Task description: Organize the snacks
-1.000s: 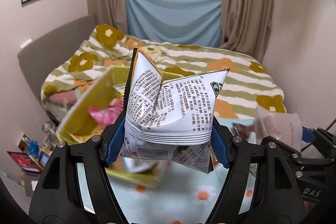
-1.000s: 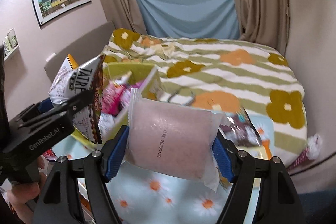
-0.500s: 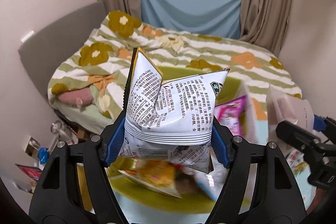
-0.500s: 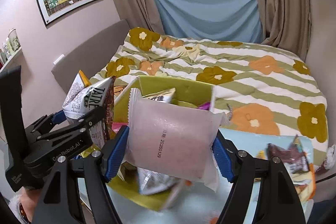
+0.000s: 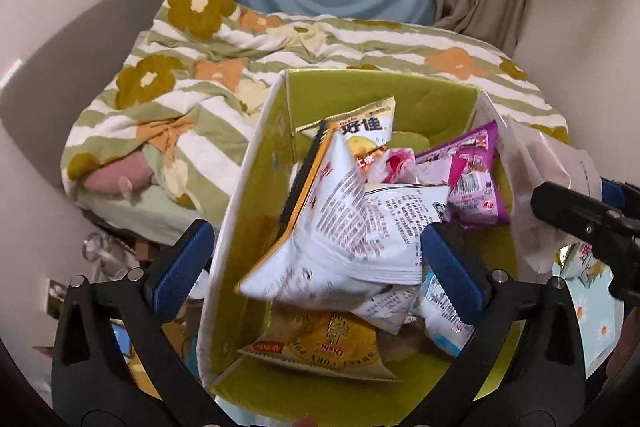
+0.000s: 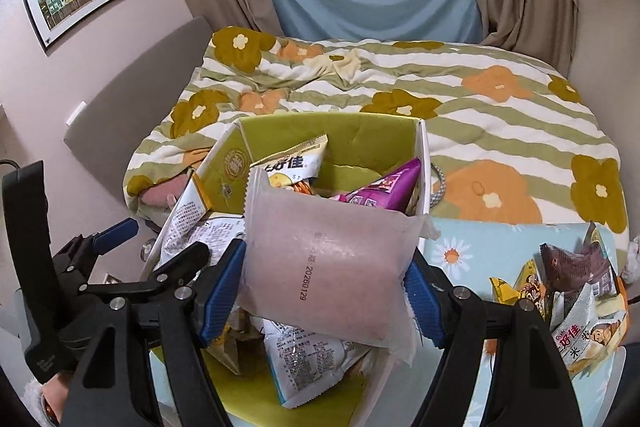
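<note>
White printed snack bag (image 5: 352,227): light, crinkly, slippery foil; best pinched at a sealed edge. It lies in the green box (image 5: 240,227), centre frame. Left gripper (image 5: 320,259) jaws opening, pads clear of it at 9 and 3 o'clock. Right gripper (image 6: 324,291) clamps the frosted pink pouch (image 6: 332,263) over the box.

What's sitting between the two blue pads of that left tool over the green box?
A white snack bag printed with black text, dropping loose as the left tool opens; the pads no longer press it. It hangs over the green box, seen in the left wrist view.
</note>
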{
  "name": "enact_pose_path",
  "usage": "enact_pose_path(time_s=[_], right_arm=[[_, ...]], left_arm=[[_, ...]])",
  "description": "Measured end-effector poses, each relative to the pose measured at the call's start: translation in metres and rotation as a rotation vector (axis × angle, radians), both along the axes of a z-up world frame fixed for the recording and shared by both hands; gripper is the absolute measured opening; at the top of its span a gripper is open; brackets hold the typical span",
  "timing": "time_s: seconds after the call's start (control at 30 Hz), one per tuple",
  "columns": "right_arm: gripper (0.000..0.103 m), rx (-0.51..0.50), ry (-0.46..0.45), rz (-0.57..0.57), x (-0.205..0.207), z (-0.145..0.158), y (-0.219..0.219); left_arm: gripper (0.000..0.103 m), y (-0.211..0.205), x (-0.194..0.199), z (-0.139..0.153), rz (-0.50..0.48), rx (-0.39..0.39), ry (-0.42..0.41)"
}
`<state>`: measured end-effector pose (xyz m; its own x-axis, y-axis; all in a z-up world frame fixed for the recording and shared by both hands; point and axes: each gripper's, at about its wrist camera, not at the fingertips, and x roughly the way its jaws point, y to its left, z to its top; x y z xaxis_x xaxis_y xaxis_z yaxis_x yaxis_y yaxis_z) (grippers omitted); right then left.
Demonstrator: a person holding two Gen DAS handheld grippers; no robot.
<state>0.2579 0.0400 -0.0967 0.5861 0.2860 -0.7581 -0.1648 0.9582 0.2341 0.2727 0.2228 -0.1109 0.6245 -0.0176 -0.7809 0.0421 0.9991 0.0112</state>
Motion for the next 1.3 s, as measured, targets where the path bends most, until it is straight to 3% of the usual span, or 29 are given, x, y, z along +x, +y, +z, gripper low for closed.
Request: enact_pose_path(time_s=[0.2,0.33,0.57,0.63,0.67,0.7,0.9,1.03,1.3], right_arm=[[0.071,0.015,0.018,0.037,0.002,-0.001,-0.006],[0.071,0.027,0.023,0.050,0.004,0.003,-0.006],[0.073,0.026,0.046,0.074,0.017,-0.003,0.012],[0.082,0.045,0.048,0.070,0.020,-0.007,0.013],[0.096,0.044,0.050,0.067,0.022,-0.009,0.013],[0.103,0.041,0.052,0.063,0.022,-0.012,0.013],[0.103,0.020,0.089,0.041,0.015,-0.029,0.008],[0.103,0.013,0.080,0.036,0.010,-0.026,0.007],[0.103,0.014,-0.001,0.011,-0.007,0.009,0.003]], left_arm=[[0.103,0.004,-0.024,0.024,0.028,-0.015,-0.037],[0.103,0.007,-0.031,0.042,0.042,0.017,-0.079],[0.103,0.022,-0.031,0.042,0.093,0.003,-0.074],[0.103,0.025,-0.032,0.037,0.101,0.010,-0.065],[0.103,0.025,-0.032,0.034,0.103,0.011,-0.059],[0.103,0.025,-0.032,0.030,0.104,0.011,-0.050],[0.103,0.026,-0.033,0.013,0.104,0.003,-0.007],[0.103,0.025,-0.037,0.016,0.097,0.004,-0.023],[0.103,0.021,-0.047,0.051,0.065,-0.003,-0.103]])
